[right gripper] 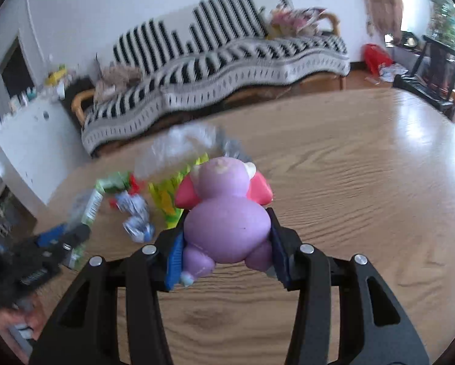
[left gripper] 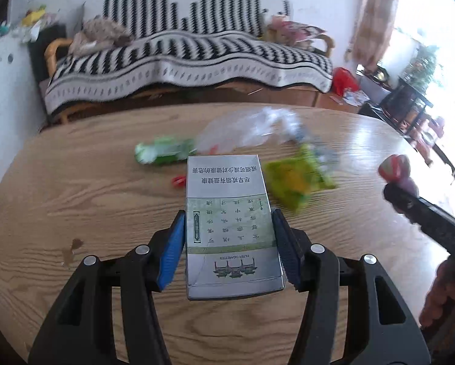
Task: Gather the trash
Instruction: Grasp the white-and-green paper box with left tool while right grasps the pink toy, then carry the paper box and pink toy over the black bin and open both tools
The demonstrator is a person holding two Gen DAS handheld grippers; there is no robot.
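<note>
Your left gripper (left gripper: pixel 229 237) is clamped on a cigarette box (left gripper: pixel 229 225); your right gripper (right gripper: pixel 225 243) is clamped on a purple toy (right gripper: pixel 227 228), wrappers (left gripper: pixel 297 182) beyond on the table (left gripper: pixel 90 188).

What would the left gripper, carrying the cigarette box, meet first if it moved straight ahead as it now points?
Probably the clear plastic bag on the table, just beyond the cigarette box that the left gripper holds. Blur leaves height and depth unclear.

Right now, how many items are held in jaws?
2. Cigarette box is clamped in the left gripper; purple plush toy is clamped in the right gripper. Loose trash remains on the table.
</note>
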